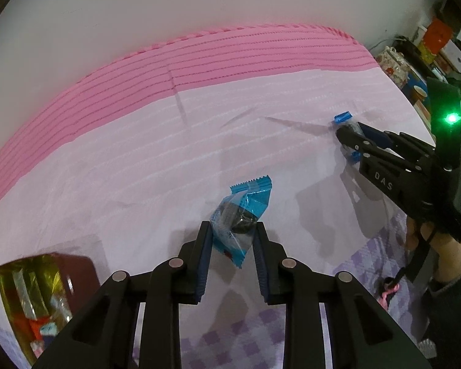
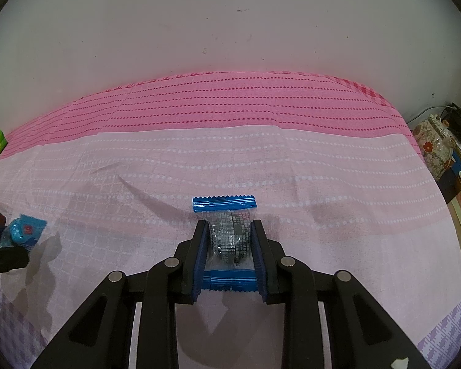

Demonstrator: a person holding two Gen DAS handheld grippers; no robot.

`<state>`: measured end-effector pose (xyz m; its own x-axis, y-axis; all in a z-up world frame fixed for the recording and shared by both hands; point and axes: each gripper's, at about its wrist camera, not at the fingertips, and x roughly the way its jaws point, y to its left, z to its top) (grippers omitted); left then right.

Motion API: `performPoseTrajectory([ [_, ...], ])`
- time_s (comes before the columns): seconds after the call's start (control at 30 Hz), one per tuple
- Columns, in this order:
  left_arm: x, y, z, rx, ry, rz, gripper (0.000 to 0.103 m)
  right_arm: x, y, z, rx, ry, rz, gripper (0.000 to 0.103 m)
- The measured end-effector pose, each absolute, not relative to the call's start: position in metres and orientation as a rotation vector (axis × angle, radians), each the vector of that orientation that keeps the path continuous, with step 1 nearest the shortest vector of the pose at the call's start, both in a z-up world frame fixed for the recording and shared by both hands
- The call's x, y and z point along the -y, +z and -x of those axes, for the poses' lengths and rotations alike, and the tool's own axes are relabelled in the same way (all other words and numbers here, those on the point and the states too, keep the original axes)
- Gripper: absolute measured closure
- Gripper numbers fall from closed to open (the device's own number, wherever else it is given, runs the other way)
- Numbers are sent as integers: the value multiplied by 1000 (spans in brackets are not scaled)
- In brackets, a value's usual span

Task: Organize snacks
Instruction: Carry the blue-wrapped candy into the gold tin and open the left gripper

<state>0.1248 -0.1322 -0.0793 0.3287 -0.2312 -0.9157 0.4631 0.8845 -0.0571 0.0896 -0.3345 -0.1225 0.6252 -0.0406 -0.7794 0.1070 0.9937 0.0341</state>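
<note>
Two claws, each pinching a blue-wrapped snack above the pink cloth.

The left claw (image 1: 233,233) clamps a blue snack packet (image 1: 241,215) between its pads, the packet tilted and lifted clear of the cloth. The right claw (image 2: 229,240) squeezes a second snack packet (image 2: 227,233), clear in the middle with blue ends, against the cloth (image 2: 322,184). A hand (image 1: 445,255) holds the right tool. A box of wrapped snacks (image 1: 37,301) sits at the near left, and a flowered teapot (image 2: 433,150) stands beyond the cloth's right edge.
</note>
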Motion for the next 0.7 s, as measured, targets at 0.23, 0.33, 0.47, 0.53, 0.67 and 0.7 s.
performPoseTrajectory([
  [0.23,109,-67,-116,-1154,-420,-190,76,334,-123,-90,-892,-85,-79,78],
  [0.33,97,-61,-111,-1157,-401,-176,76,334,-122,-90,-892,-85,-80,78],
  [0.47,78,-53,-108,-1159,-375,-152,76,334,-122,-90,-892,-84,-80,78],
  [0.53,68,-50,-106,-1159,-360,-143,77,334,-122,-90,-892,-84,-81,78],
  [0.67,47,-44,-105,-1159,-339,-113,88,334,-122,-89,-892,-84,-80,78],
  [0.7,41,-43,-105,-1158,-332,-102,88,334,-122,-89,-892,-84,-80,78],
])
